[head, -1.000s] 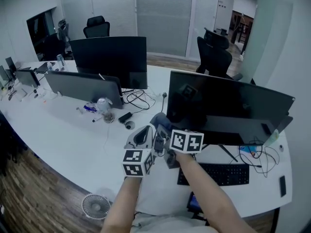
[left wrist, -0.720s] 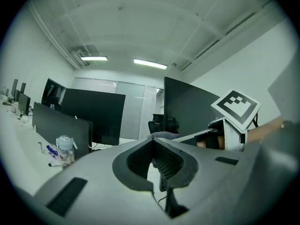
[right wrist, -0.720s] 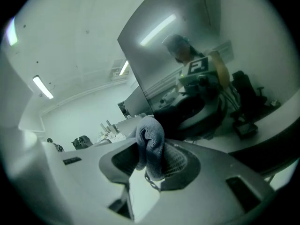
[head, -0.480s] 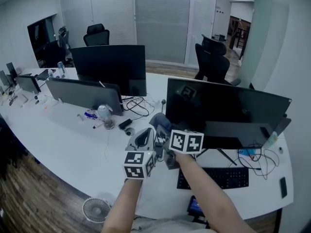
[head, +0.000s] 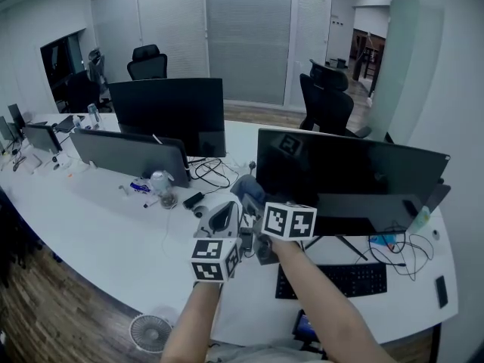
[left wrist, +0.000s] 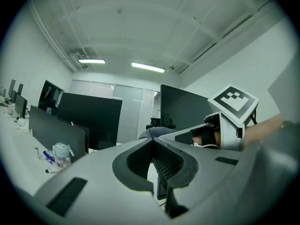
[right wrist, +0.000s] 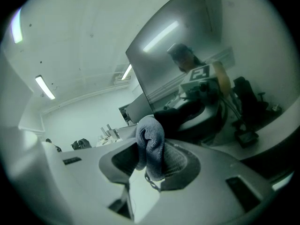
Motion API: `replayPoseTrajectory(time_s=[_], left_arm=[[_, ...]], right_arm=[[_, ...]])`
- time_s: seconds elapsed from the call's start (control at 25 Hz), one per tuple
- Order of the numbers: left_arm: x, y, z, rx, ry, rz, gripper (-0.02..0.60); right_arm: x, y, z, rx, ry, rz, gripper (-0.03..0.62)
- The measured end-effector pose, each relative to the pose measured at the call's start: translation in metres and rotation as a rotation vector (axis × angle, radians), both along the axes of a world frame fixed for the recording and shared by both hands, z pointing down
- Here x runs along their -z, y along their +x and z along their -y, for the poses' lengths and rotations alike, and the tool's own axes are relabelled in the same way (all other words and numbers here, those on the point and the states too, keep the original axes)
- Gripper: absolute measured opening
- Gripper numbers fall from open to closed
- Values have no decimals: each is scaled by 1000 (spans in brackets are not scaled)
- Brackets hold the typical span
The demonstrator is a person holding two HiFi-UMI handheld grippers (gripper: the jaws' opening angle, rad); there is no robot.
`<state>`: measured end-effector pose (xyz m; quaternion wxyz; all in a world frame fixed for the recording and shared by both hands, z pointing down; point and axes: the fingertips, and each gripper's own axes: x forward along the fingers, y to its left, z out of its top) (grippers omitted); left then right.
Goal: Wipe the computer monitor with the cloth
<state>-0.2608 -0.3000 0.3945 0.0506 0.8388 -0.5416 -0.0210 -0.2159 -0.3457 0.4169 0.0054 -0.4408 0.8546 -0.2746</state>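
1. While the right claw (head: 250,197) is clamped on a grey-blue cloth (head: 246,185), the person holds it just off the lower left edge of the nearer monitor (head: 355,174), above the white counter (head: 98,203).
2. Seen from the right gripper view, the cloth (right wrist: 151,143) is bunched in a thick fold between the two jaws of the right claw (right wrist: 151,159) and sticks up past their tips.
3. Beyond it in that view rises the dark screen of the monitor (right wrist: 185,48), which mirrors ceiling lights and the marker cube. Whether the cloth touches the glass cannot be told.
4. The left claw (head: 223,212) sits just beside the right one, on its left and a little lower.
5. In the left gripper view, the jaws of the left claw (left wrist: 153,142) are closed tip to tip with nothing gripped between them. The cloth (left wrist: 152,132) shows just past them, and the monitor (left wrist: 180,109) stands behind it.
6. A black keyboard (head: 336,272) lies on the counter in front of the monitor, to the right of the person's right forearm.
7. A second monitor (head: 170,112) stands further back on the left, with a tangle of cables (head: 212,156) at its foot.
8. A small clear jar (head: 159,178) stands on the counter to the left of the claws.
9. Black office chairs (head: 329,89) stand behind the counter, and a small fan (head: 150,328) lies on the wooden floor at the counter's near edge.
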Motion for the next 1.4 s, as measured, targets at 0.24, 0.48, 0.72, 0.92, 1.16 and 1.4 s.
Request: replayPoseTrajectory(time_s=[0.24,0.48,0.72,0.92,1.16,1.4], left_arm=[[12,0,3,-8,19,16,8],[24,2,3,-16,38,7,8],[39,5,5,-19,70,4,8],[47,7,6,-19,89,15,8],[60,12,7,-25,115,27,8],[69,13,8,-16,132,29,8]], right_arm=[[15,0,3,1,30,3,121],[31,0,5,3,63,-3,121],[51,0,7,5,122,-20,121],[63,-1,9,13,148,-30,121],[75,-2,10,21,168,-27,121],[92,-1,12,26,195,-36,121]])
